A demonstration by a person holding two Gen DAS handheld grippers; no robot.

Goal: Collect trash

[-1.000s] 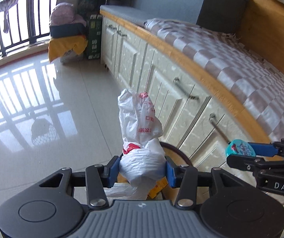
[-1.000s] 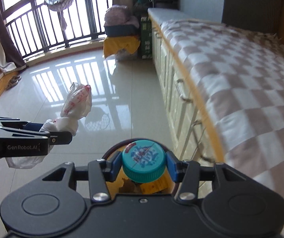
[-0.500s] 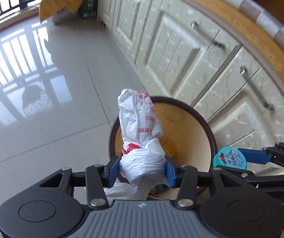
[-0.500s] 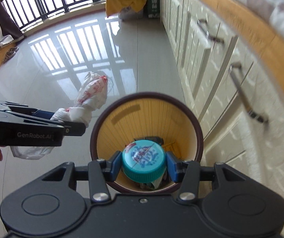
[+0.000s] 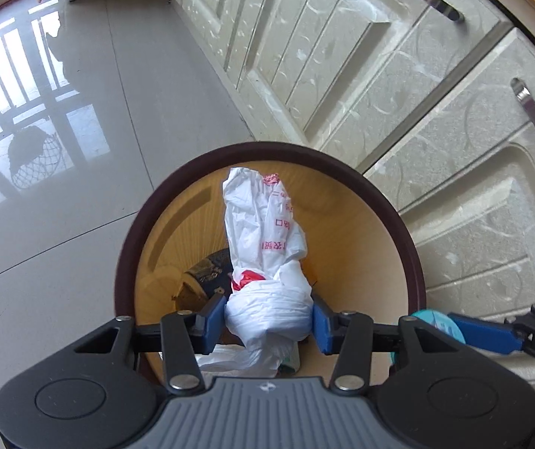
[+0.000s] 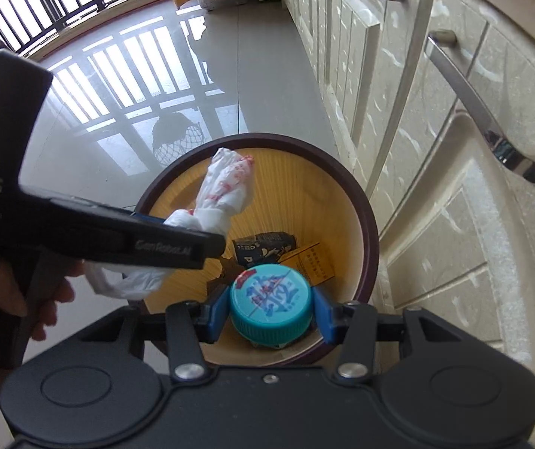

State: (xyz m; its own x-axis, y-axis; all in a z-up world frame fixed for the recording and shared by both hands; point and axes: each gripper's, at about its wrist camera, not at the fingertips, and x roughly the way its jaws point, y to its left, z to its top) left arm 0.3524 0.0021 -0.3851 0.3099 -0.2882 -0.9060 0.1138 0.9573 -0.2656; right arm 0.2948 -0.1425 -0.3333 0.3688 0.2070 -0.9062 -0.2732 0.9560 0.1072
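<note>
My left gripper (image 5: 269,318) holds a crumpled white plastic bag (image 5: 263,224) with red print over the mouth of a round bin (image 5: 129,262) that has a dark rim and a yellow inside. Its jaws are opening, and both blue pads still touch the bag. My right gripper (image 6: 271,307) is shut on a teal cap (image 6: 269,295), also above the bin (image 6: 368,232). The right wrist view shows the bag (image 6: 230,183) and the left gripper (image 6: 211,243) to the left. The left wrist view shows the cap (image 5: 436,323) at lower right.
A dark carton (image 6: 263,249) and a yellow box (image 6: 310,263) lie inside the bin. White cabinet drawers (image 5: 342,56) with metal handles (image 6: 469,108) stand close on the right. Glossy floor tiles (image 5: 61,187) stretch to the left. A hand (image 6: 5,292) grips the left tool.
Both grippers have come down and tilted toward the bin, which now fills the middle of both views. The bag and the cap have moved from beside the bin to above its mouth.
</note>
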